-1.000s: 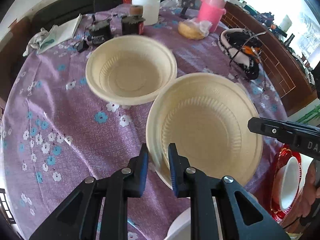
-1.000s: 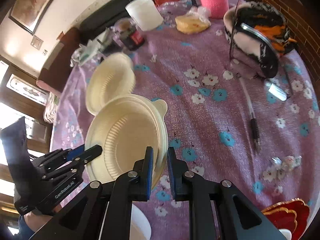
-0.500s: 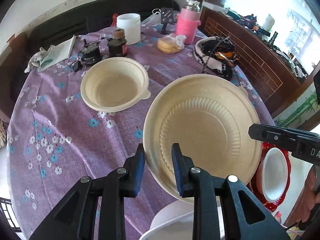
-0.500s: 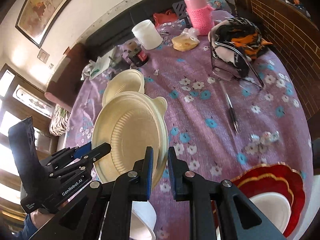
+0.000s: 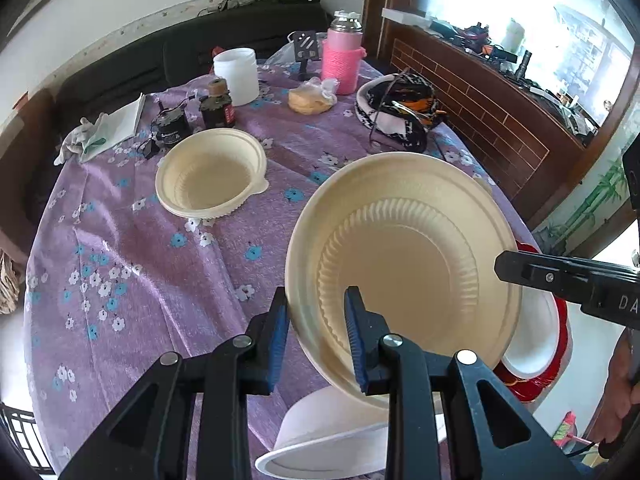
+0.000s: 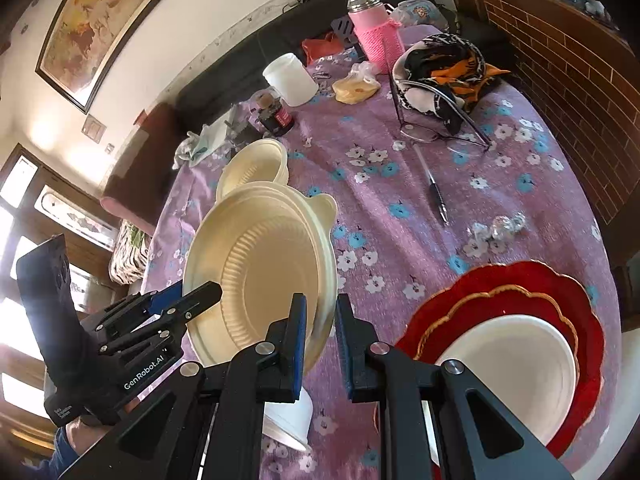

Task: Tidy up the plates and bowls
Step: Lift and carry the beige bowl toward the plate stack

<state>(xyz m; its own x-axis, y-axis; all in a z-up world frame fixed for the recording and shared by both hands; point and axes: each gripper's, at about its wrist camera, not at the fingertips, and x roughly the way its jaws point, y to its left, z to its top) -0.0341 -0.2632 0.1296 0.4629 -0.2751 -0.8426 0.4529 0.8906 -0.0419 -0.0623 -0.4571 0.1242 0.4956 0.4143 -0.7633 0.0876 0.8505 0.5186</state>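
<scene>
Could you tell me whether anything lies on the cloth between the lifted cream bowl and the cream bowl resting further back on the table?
Nothing visible does. Between the lifted cream bowl and the resting cream bowl only bare tablecloth shows; the dark jar and white container stand beyond it.

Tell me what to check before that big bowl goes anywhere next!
1. Right hand-held gripper pinching the bowl rim: ok.
2. Left hand-held gripper gripping the rim firmly: cannot tell.
3. Bowl level: not ok, it is tilted.
4. Far bowl empty for stacking: ok.
5. White cup clear of the bowl: cannot tell; it lies tipped just below.
</scene>
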